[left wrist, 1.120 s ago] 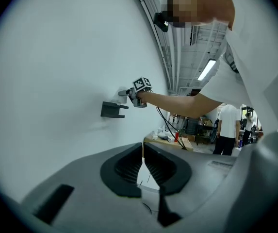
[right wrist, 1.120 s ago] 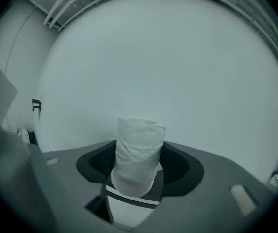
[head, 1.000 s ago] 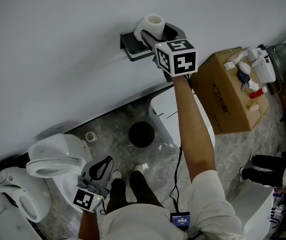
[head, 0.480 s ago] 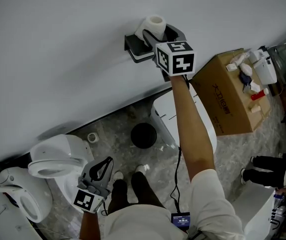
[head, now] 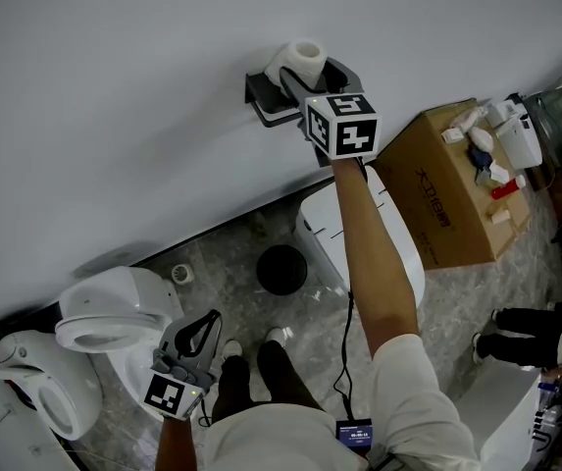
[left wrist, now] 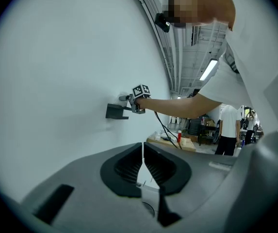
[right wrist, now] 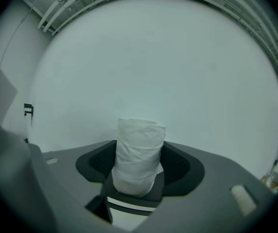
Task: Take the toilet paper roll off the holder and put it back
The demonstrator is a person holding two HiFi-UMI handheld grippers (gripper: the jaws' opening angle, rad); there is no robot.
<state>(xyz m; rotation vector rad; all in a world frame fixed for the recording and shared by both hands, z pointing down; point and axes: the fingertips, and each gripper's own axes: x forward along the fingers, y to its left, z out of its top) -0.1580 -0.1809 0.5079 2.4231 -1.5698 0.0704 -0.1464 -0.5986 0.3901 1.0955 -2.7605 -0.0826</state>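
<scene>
White toilet paper roll upright, clamped between right gripper fingers; left gripper fingers closed.

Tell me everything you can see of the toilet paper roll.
The toilet paper roll is white, soft and slightly crumpled, with a hollow core open at its top. It stands upright between the jaws of the right gripper, which press its sides, close to the white wall, just above the black holder.
</scene>
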